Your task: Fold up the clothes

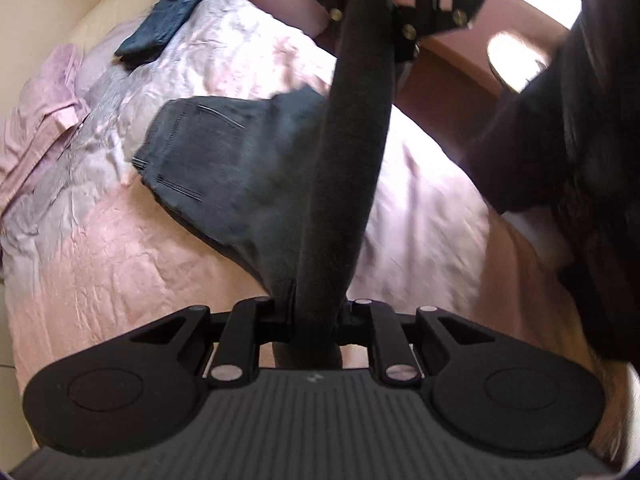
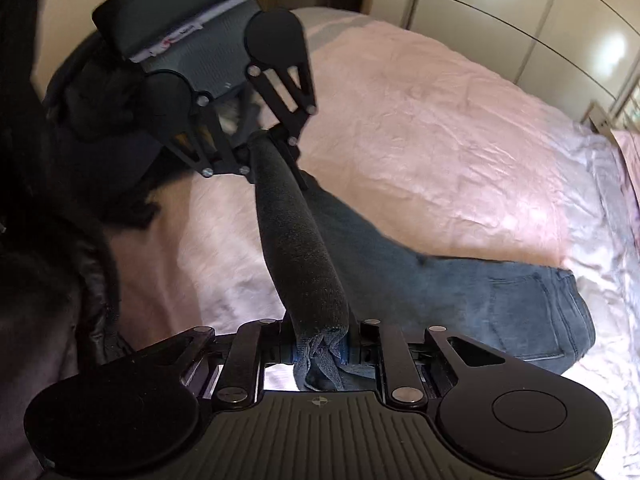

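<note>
Two grippers, left gripper (image 1: 316, 312) and right gripper (image 2: 320, 344), have fingers closed tight on jeans (image 2: 500, 304).

Left wrist cam sits just behind its gripper (image 1: 316, 312), looking down close over the bed (image 1: 120, 240) twd the cream wall. Right wrist cam does likewise from its gripper (image 2: 320, 344), facing the wardrobe (image 2: 520, 12). Both share the jeans (image 1: 224, 160) stretched between them & each sees the other gripper opposite.

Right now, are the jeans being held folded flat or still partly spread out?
Partly spread: the jeans lie waistband-end on the bed, their other end lifted between both shut grippers.
</note>
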A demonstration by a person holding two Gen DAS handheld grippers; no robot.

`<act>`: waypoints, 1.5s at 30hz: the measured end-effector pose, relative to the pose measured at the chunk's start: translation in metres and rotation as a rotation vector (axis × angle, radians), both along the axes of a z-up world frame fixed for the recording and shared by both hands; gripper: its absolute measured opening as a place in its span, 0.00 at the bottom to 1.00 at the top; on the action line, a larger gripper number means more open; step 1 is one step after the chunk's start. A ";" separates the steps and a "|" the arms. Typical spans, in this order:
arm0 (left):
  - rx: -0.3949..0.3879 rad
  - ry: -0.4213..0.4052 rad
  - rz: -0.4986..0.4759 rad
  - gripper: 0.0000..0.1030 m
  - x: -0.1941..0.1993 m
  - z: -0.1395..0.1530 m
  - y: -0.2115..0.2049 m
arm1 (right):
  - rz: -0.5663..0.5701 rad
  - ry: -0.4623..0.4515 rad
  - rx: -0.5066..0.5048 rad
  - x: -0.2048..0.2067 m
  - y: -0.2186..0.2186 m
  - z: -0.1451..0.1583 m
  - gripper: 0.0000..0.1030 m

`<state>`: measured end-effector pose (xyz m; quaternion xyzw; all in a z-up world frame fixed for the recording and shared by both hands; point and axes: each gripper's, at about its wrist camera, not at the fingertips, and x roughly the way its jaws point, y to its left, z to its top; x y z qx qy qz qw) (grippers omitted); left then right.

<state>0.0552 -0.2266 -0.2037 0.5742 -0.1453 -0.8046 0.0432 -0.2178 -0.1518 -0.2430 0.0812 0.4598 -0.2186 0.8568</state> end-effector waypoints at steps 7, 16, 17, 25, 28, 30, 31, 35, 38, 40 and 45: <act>0.115 -0.012 0.064 0.14 -0.089 0.025 -0.113 | -0.126 -0.164 0.085 -0.073 -0.115 0.026 0.16; 0.286 -0.095 0.145 0.14 -0.230 -0.038 -0.275 | -0.370 -0.403 0.428 -0.196 -0.304 -0.027 0.16; 0.304 -0.106 0.157 0.14 -0.243 -0.048 -0.291 | -0.404 -0.423 0.469 -0.208 -0.322 -0.036 0.16; 0.450 -0.169 0.332 0.19 -0.295 -0.138 -0.384 | -0.611 -0.512 0.694 -0.268 -0.430 -0.114 0.16; 0.490 -0.130 0.455 0.32 -0.287 -0.159 -0.402 | -0.662 -0.518 0.729 -0.275 -0.443 -0.136 0.18; 0.503 -0.069 0.558 0.36 -0.275 -0.162 -0.411 | -0.716 -0.542 0.729 -0.281 -0.440 -0.137 0.29; 0.529 -0.030 0.601 0.36 -0.269 -0.161 -0.415 | -0.745 -0.557 0.725 -0.284 -0.436 -0.136 0.30; 0.660 0.149 0.803 0.35 -0.239 -0.159 -0.432 | -0.863 -0.618 0.710 -0.298 -0.423 -0.133 0.43; 0.685 0.183 0.880 0.25 -0.234 -0.169 -0.440 | -0.952 -0.663 0.698 -0.308 -0.414 -0.131 0.42; 0.661 0.185 0.895 0.24 -0.234 -0.173 -0.441 | -1.010 -0.693 0.688 -0.315 -0.407 -0.129 0.20; 0.634 0.194 0.947 0.24 -0.238 -0.189 -0.446 | -1.022 -0.666 0.649 -0.314 -0.415 -0.132 0.19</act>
